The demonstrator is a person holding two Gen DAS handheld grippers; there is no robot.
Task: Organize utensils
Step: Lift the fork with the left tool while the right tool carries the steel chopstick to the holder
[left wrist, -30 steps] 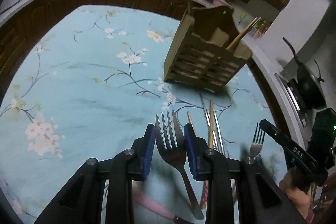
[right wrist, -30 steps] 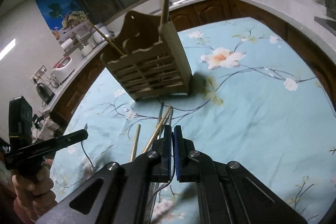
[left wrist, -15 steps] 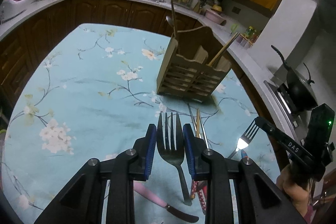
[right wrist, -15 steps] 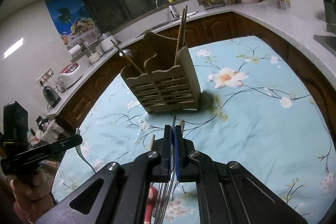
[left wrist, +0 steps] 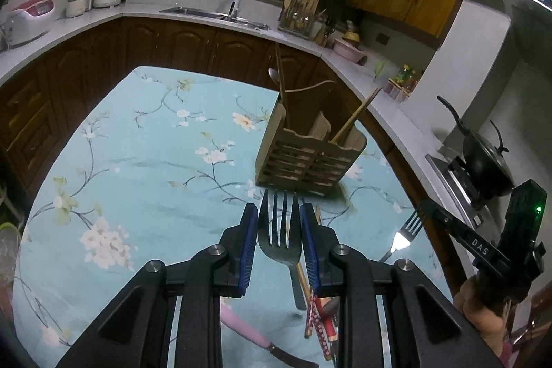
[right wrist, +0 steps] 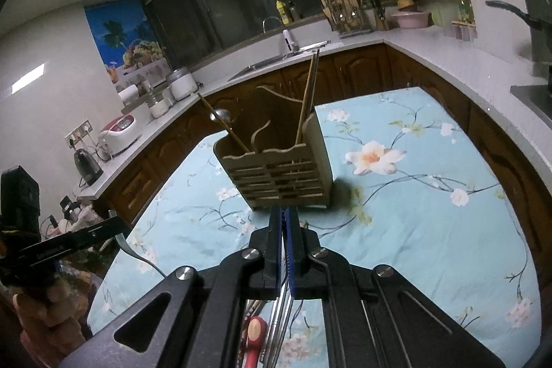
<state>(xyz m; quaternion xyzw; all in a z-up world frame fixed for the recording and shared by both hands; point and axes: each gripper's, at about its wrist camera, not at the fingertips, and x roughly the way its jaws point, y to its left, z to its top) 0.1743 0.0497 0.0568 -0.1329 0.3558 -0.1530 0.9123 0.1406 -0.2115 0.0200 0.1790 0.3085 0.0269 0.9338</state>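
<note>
1. The dark metal four-tined fork (left wrist: 278,231) sits between the blue-padded jaws of the left gripper (left wrist: 278,230), tines forward, clamped by its head, raised above the bench (left wrist: 145,161) with its pale blue floral cloth.
2. The right gripper (right wrist: 283,240) has its jaws closed on a thin silver utensil handle (right wrist: 281,309).
3. The slatted wooden utensil caddy (right wrist: 279,175) stands upright on the bench ahead of both grippers, holding chopsticks and a spoon.
4. A pink-handled knife (left wrist: 252,337) and loose chopsticks lie on the bench below.
</note>
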